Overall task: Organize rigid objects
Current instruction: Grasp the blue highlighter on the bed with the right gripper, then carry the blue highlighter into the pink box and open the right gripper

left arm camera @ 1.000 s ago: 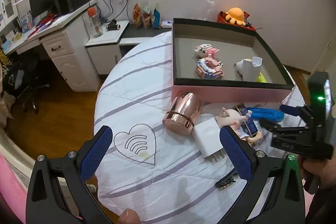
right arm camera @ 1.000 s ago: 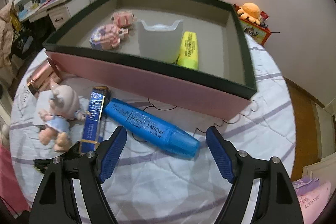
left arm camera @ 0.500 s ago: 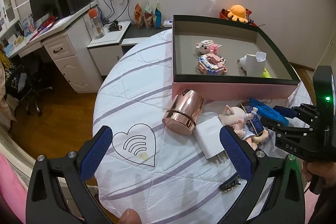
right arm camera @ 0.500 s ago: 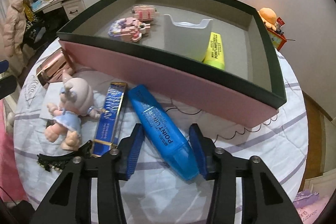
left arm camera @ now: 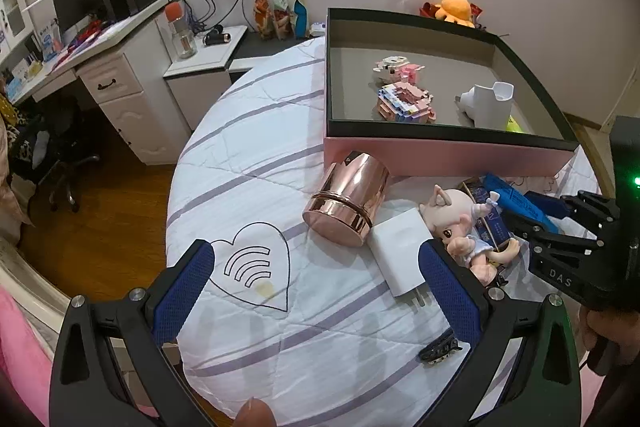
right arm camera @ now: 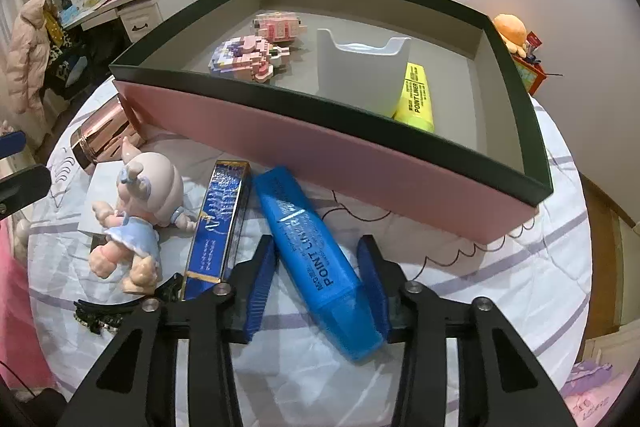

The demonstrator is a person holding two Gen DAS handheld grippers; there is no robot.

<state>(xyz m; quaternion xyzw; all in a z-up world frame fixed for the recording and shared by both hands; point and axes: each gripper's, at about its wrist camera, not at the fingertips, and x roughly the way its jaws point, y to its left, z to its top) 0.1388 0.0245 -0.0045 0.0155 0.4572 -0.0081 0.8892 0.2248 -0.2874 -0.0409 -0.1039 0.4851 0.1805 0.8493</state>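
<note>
**Right claw closing on blue highlighter**

Left claw [left arm camera: 316, 291]: jaws wide apart, nothing between them, hovering over the white quilted surface [left arm camera: 248, 163] near the heart print. It has barely shifted over the last second.

Loose items, left to right: rose-gold cup [left arm camera: 348, 201] on its side against the pink box [right arm camera: 340, 155], white charger [left arm camera: 400, 251], doll figurine [right arm camera: 140, 211], blue slim box [right arm camera: 218, 227], black hair clip [right arm camera: 100, 311].

Right claw [right arm camera: 316, 291]: a second ago its jaws stood wide around the blue highlighter [right arm camera: 316, 255]; now they are closing, pads right at the marker's sides, near the cap end. Highlighter looks still on the surface, just beside the box wall.

Judgement: the grasp is nearly set; lifting it into the box beside the yellow highlighter [right arm camera: 416, 99] is the likely next move.
</note>
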